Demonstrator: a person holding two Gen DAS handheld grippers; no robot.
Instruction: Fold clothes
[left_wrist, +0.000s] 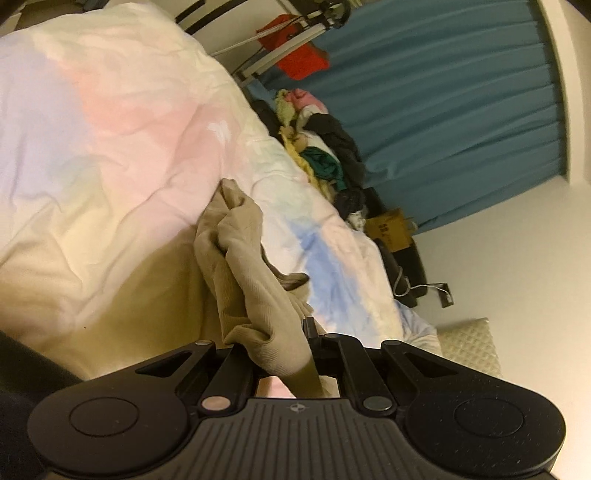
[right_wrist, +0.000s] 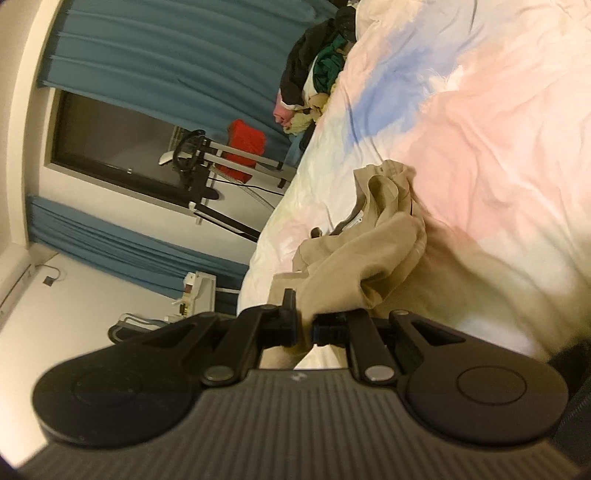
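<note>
Bedding in pastel washes of pink, blue and cream fills both views, a duvet (left_wrist: 122, 122) spread wide as the working surface. On it, and partly off it, hangs the beige garment (left_wrist: 243, 258): its near end is bunched in the left gripper (left_wrist: 291, 343), whose jaws are nearly closed on the cloth, and another part is pinched the same way in the right gripper (right_wrist: 304, 328). From each tool the fabric runs straight ahead and down, away along the fingers, to a crumpled far end resting on the duvet. So its long axis lies roughly along the pointing line of both grippers, and neither hand looks nearer than the other.

Next, I judge, the cloth needs spreading flat, the two hands drawing apart. Open duvet lies beyond the garment on the pink side, plenty of it. The other side is tighter: the bed edge runs close by, with a clothes pile (left_wrist: 325, 155) heaped against the blue curtain (left_wrist: 461, 99) and a stand (right_wrist: 207, 162) on the floor.
</note>
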